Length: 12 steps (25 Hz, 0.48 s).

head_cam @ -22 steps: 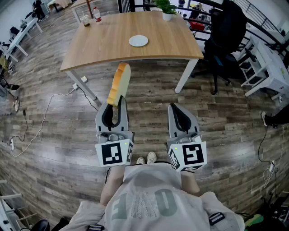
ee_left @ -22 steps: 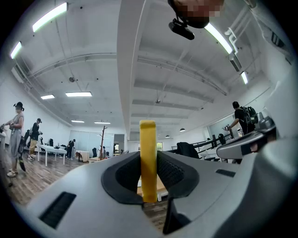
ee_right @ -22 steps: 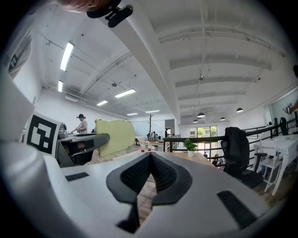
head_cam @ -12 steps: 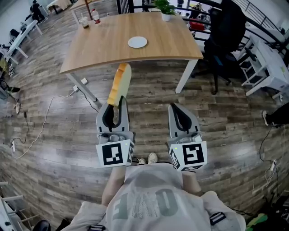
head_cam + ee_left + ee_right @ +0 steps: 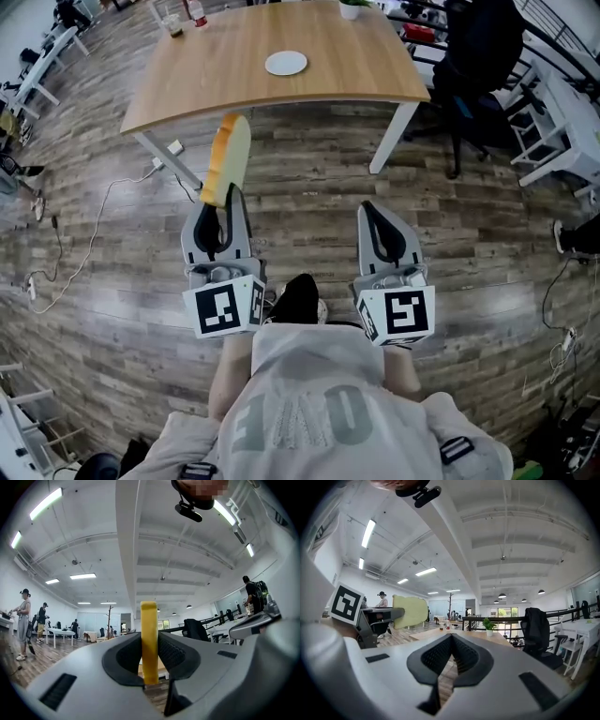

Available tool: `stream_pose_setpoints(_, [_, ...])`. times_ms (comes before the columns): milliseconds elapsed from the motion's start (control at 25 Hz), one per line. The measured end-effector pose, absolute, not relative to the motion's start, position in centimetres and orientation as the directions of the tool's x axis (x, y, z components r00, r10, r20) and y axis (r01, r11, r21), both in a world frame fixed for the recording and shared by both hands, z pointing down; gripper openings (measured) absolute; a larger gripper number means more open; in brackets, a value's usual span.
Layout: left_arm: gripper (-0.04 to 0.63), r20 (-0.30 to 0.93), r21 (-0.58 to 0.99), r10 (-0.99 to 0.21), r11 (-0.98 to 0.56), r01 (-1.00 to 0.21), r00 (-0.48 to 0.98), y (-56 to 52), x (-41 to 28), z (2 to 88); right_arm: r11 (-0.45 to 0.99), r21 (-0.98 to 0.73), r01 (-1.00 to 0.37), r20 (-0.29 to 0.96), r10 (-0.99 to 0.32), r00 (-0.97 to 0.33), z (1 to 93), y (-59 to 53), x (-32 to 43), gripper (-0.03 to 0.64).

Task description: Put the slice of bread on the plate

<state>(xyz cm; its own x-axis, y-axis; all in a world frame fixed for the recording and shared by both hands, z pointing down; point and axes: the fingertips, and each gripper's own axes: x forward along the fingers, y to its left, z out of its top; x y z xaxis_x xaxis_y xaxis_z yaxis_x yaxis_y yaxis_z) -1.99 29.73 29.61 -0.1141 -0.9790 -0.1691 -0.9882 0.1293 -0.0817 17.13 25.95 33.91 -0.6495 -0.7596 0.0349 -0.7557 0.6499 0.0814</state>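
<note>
Bread slice (image 5: 226, 159) stood on edge, clamped in our left gripper (image 5: 217, 204) over bare floor (image 5: 309, 216), short of the table (image 5: 187, 94). Our right gripper (image 5: 373, 214) was level beside it, jaws together and empty. We judged the pickup done, with carry and placement left. Beyond the table's near edge, open tabletop led to the empty plate (image 5: 286, 63), well apart from the glass (image 5: 172, 22) at the far left corner and the black chair (image 5: 480, 56) at right.

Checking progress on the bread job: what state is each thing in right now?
slice of bread: clamped on edge in the left tongs, not on the plate
left tongs: shut on the slice of bread
right tongs: shut, empty
plate: empty, on the table
</note>
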Motion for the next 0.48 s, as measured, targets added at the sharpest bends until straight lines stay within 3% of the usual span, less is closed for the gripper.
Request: stream_pose_setpoints(480, [0.091, -0.25, -0.084, -0.963, 0.124, -0.989, -0.1, 21.5, -4.8, 28.7, 0.67, 0.088, -0.737, 0.06, -0.742, -0.667, 35.6, 18.8, 15.0, 0.017])
